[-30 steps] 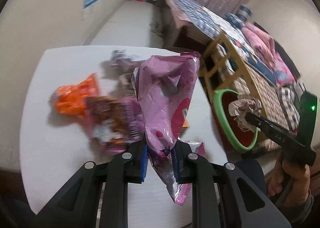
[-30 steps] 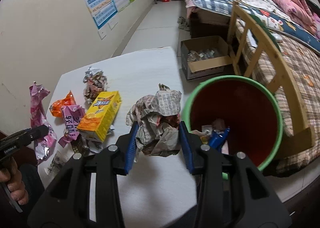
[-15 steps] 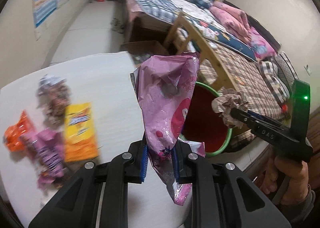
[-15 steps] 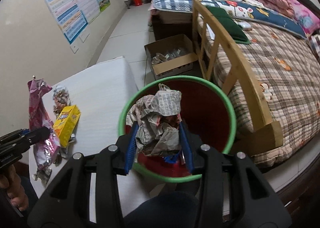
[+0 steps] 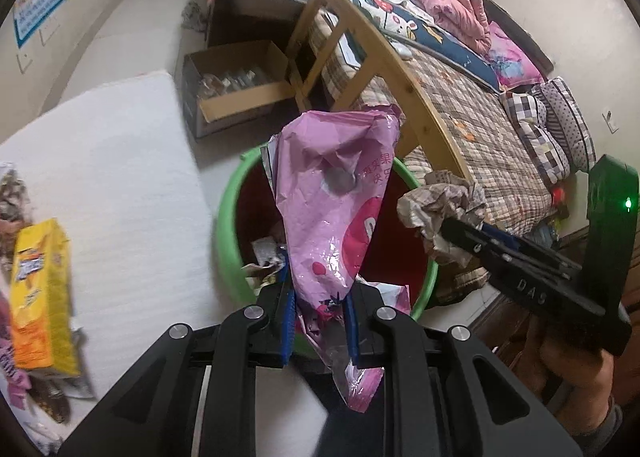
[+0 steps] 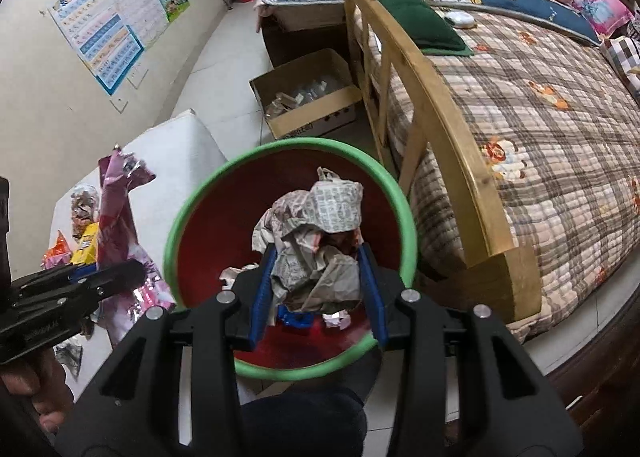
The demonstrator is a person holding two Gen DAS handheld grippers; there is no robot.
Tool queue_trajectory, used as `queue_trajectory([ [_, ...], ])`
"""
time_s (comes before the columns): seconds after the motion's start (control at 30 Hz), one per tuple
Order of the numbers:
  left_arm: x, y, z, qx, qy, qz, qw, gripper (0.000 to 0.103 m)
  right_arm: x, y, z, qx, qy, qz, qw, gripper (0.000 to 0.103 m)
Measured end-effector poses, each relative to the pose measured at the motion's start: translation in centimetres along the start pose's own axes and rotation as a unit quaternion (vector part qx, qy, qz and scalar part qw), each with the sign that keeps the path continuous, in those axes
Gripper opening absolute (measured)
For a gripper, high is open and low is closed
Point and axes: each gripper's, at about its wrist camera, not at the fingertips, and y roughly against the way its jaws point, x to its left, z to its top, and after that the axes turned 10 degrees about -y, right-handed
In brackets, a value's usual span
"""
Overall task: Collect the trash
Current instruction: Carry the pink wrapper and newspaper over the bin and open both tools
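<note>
Left wrist view: the left gripper (image 5: 318,311) is clenched on a crumpled pink snack bag (image 5: 334,213), which stands up the middle of the frame and also hangs below the blue pads.
Bin in left view: a green-rimmed red bin (image 5: 226,233) sits behind the pink bag at frame centre, with scraps of wrapper visible inside it.
Right gripper in left view: at the right edge, the right gripper (image 5: 444,219) reaches in from a hand (image 5: 572,373), pinching a crumpled newspaper ball (image 5: 438,205) over the bin's right rim.
Table: a white table (image 5: 120,197) fills the left half of the left view.
Left on the table: a yellow box (image 5: 38,297) lies at the left edge, with blurred wrappers around it.
Right wrist view: the right gripper (image 6: 316,291) grips the newspaper ball (image 6: 316,233) between its blue pads, directly over the bin (image 6: 176,233) opening at frame centre.
Bin contents: paper scraps and a blue item lie on the red bottom.
Left gripper in right view: at lower left, the left gripper (image 6: 136,275) holds the pink bag (image 6: 118,213) upright beside the bin's left rim.
Surroundings: a cardboard box (image 6: 308,97) sits on the floor in the upper middle; a bed with a plaid quilt (image 6: 520,129) fills the right.
</note>
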Motion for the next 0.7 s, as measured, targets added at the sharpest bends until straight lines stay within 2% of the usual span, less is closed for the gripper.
queue_trajectory([
  [0.2, -1.5, -2.2, 0.8, 0.017, -0.018, 0.015, 0.9996, 0.019, -0.5, -1.4, 0.0, 0.017, 0.012, 0.000, 1.000, 0.039],
  [0.3, -1.8, -2.7, 1.0, 0.023, -0.025, 0.026, 0.9991, 0.025, -0.5, -1.7, 0.0, 0.018, 0.014, -0.004, 1.000, 0.039],
  [0.47, -1.6, -3.2, 1.2, 0.033, -0.029, 0.032, 0.9985, 0.025, -0.3, -2.6, 0.3, 0.027, 0.021, -0.007, 0.999, 0.040],
  [0.57, -1.5, -3.2, 1.5, 0.034, -0.034, 0.040, 0.9980, 0.026, -0.1, -2.9, 0.4, 0.028, 0.031, -0.015, 0.999, 0.044],
  [0.6, -1.6, -3.0, 1.5, 0.034, -0.037, 0.048, 0.9976, 0.030, 0.1, -3.0, 0.4, 0.029, 0.034, -0.017, 0.999, 0.049],
  [0.63, -1.5, -2.9, 1.5, 0.033, -0.040, 0.056, 0.9971, 0.036, 0.3, -3.0, 0.4, 0.029, 0.039, -0.021, 0.999, 0.061],
  [0.67, -1.5, -2.6, 1.5, 0.029, -0.041, 0.063, 0.9967, 0.053, 0.5, -3.0, 0.3, 0.026, 0.044, -0.028, 0.998, 0.067],
  [0.7, -1.4, -2.4, 1.5, 0.026, -0.042, 0.064, 0.9967, 0.063, 0.7, -2.9, 0.3, 0.021, 0.051, -0.033, 0.998, 0.075],
])
